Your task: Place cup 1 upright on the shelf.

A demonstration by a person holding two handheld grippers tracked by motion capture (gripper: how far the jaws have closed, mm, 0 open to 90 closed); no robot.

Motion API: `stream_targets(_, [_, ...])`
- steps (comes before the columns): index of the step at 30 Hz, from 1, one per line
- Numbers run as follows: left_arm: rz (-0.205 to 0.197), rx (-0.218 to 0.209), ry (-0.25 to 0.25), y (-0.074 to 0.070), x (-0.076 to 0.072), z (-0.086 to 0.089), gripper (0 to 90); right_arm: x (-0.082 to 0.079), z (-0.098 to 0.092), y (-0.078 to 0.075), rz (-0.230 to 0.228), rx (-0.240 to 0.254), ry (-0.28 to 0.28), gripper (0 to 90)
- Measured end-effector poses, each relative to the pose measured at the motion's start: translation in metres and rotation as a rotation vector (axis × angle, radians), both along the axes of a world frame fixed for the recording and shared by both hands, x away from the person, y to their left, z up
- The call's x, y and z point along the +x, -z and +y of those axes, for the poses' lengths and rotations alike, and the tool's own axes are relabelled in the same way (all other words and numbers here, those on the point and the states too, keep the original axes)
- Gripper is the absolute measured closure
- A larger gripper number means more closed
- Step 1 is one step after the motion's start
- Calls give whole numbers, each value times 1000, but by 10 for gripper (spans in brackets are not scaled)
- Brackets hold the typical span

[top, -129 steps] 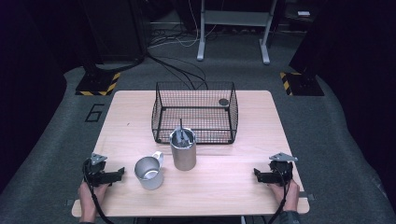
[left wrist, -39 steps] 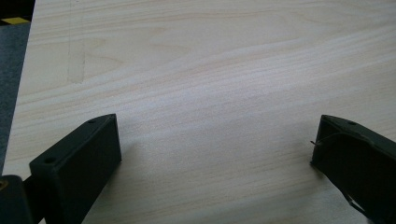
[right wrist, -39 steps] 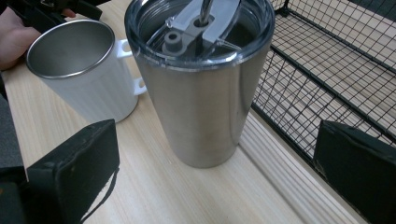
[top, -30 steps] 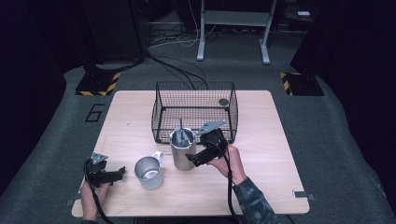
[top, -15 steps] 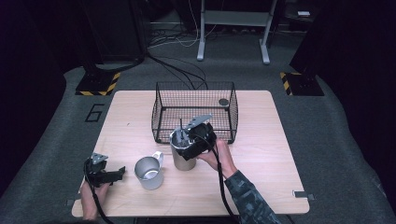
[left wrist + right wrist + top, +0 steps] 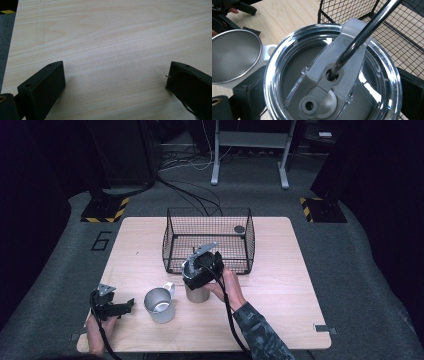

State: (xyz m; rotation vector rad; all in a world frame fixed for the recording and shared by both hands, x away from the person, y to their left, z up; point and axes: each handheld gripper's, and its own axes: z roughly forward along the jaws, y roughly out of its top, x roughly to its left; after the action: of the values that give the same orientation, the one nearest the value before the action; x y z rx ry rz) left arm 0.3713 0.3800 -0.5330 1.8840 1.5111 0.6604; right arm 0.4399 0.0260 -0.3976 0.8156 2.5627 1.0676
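Note:
A steel tumbler (image 6: 198,294) with a clear lid (image 6: 294,75) and a metal straw (image 6: 362,32) stands mid-table, just in front of the wire basket (image 6: 207,240). My right gripper (image 6: 200,270) is down over its top. In the right gripper view my right gripper (image 6: 332,100) is open, one jaw at each side of the lid's rim; whether they touch it I cannot tell. A steel mug (image 6: 159,305) with a white handle stands left of the tumbler. My left gripper (image 6: 125,306) rests open near the front left corner, with bare wood between its jaws (image 6: 115,82).
The black wire basket (image 6: 387,37) sits at the back middle of the wooden table (image 6: 280,270) with a small dark round object (image 6: 239,229) inside. The mug (image 6: 234,55) is close beside the tumbler. Cables trail from both grippers toward the front edge.
My right gripper came from the front right corner to the tumbler and now sits lower over its lid. The left gripper, mug and basket have stayed put.

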Motion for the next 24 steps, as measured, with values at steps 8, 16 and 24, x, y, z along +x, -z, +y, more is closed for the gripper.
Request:
stream_targets(8, [3,5,3,0,0,0,17,-1,-1,1,-4,8,4,31])
stream_targets(16, [0,0,0,0,0,0,17,-1,-1,1,-27,10,-15,34])
stream_targets(24, [0,2,1,0,0,0,17,-4,-3,-3,-38,1,-23,34])
